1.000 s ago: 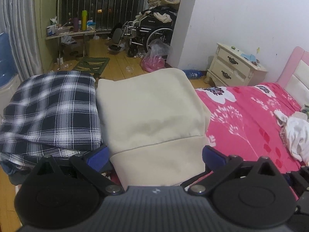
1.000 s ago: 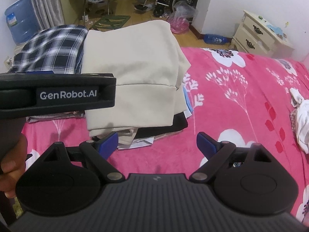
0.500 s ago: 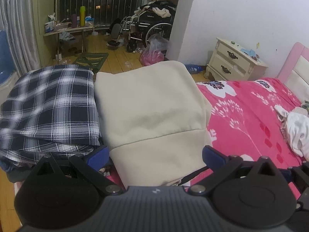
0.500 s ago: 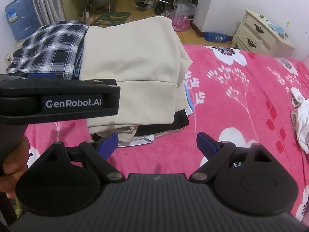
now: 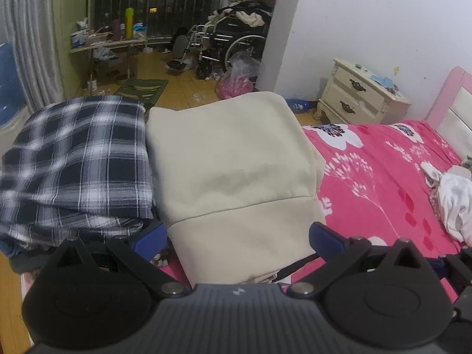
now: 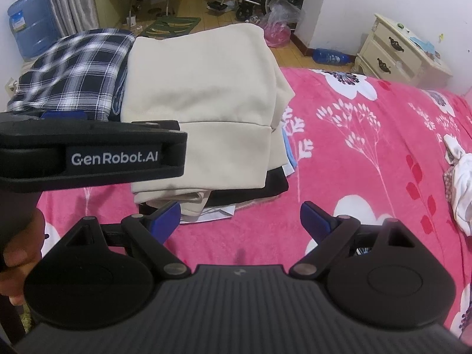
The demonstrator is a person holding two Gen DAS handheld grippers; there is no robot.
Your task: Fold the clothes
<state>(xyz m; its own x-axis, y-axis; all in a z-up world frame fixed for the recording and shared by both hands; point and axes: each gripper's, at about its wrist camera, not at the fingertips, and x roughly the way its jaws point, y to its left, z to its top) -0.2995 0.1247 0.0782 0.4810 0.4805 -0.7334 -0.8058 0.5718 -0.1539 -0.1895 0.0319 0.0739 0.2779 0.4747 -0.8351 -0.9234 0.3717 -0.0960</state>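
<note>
Folded cream garment point(image 5: 233, 159) is seen on top of a stack at the far left part of the bed point(image 6: 368, 153), band hem toward the near side. Under it, a black layer point(image 6: 265, 188) and a bit of white/light-blue fabric point(image 6: 287, 159) are visible at the near right edge of the stack. Just to its left, touching, a folded navy-and-white plaid shirt point(image 5: 73, 159) is laid on a second pile. Bed is covered by a pink floral blanket.

Left tongs point(image 5: 237, 237) are held wide, nothing gripped; the near hem of the cream garment is seen between the blue pads, contact with the pads cannot be told. In the right wrist view the left tongs' body point(image 6: 88, 153) is seen side-on over the near left of the stack, a hand point(image 6: 17, 253) on its handle.

Right tongs point(image 6: 239, 221) are held wide and empty over bare blanket, near side of the stack, apart from it.

A crumpled white garment point(image 6: 463, 188) is left on the right of the bed, well apart from the stack. Far side: cream nightstand point(image 5: 360, 97), blue bottle on the floor point(image 6: 332, 56), wheelchair point(image 5: 233, 44), pink plastic bag point(image 5: 236, 82), water jug point(image 6: 31, 23) at far left.
</note>
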